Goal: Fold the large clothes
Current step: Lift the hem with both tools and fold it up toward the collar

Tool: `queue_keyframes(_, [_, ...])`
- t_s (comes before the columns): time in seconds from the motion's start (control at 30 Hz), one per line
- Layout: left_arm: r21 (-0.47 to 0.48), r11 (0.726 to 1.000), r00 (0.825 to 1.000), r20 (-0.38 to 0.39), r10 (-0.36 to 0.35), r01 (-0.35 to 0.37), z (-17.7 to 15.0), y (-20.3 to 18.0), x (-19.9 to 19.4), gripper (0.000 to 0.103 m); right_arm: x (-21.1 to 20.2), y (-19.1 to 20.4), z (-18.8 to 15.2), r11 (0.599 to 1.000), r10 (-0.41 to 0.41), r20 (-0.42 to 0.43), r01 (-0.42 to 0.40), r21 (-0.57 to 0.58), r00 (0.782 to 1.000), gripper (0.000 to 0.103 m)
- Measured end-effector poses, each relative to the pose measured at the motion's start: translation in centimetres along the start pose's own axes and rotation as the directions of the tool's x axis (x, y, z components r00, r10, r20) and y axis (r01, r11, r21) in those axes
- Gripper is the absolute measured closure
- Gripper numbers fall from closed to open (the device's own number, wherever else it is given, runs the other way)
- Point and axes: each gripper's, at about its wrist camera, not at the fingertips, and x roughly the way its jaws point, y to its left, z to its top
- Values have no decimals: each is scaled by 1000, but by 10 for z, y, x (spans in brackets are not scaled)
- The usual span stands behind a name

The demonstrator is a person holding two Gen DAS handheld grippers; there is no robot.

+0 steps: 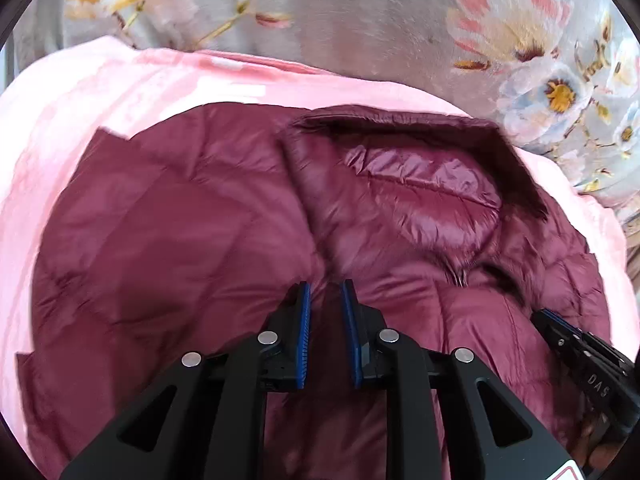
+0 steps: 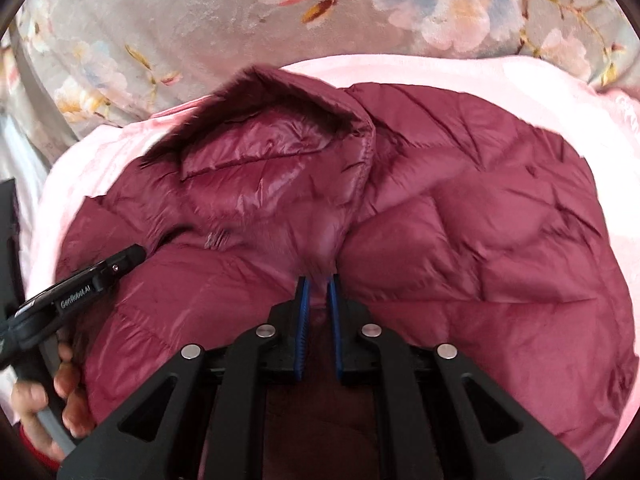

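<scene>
A maroon puffer jacket (image 1: 180, 240) (image 2: 480, 220) lies spread on a pink blanket (image 1: 80, 100), its fur-trimmed hood (image 1: 420, 192) (image 2: 260, 160) folded onto the body with the shiny lining up. My left gripper (image 1: 325, 284) hovers low over the jacket just below the hood, its blue pads a narrow gap apart and nothing pinched between them. My right gripper (image 2: 318, 278) is shut on a puckered fold of the jacket beside the hood's seam. Each gripper shows in the other's view: the right (image 1: 546, 318), the left (image 2: 136, 256).
A grey floral bedspread (image 1: 360, 12) (image 2: 160, 20) stretches beyond the pink blanket (image 2: 480, 80). A person's hand (image 2: 40, 400) holds the left gripper's handle at the lower left of the right wrist view. A dark edge (image 2: 10, 220) stands at the far left.
</scene>
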Motion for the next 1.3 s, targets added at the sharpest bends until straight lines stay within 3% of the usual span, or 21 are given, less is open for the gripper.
queue_keyframes(0.17, [-16,1000,1000,1,19,-19,23,17,-28,84,-30,-19,14,997,15,32,-18,73,999,89])
queue_keyframes(0.3, [-110,994,999,23,-25,27,66,25,-35,84,-38,-17,63,993,13,121,-28,118,993,89])
queue_keyframes(0.53, [-219,976,998,56,6,7,127,11,-10,84,-13,-10,131,969,27,219,-79,234,975,89])
queue_keyframes(0.67, [-247,969,998,62,15,1,136,7,13,84,15,-13,147,947,24,227,-95,307,974,89])
queue_keyframes(0.73, [-224,975,999,38,15,-6,133,2,29,84,36,-13,150,945,25,189,-84,315,982,89])
queue_keyframes(0.83, [-182,983,1000,-16,6,-9,123,-2,51,84,56,-2,146,970,25,99,-48,238,995,89])
queue_keyframes(0.9, [-155,988,999,-27,17,-21,115,-1,57,84,56,12,135,995,-23,67,17,102,997,89])
queue_keyframes(1.07, [-97,995,998,-55,27,-33,95,7,70,84,68,26,107,976,-180,20,181,-118,983,92])
queue_keyframes(1.3, [20,997,997,4,77,-77,71,1,79,84,71,24,93,970,-189,50,194,-148,981,93])
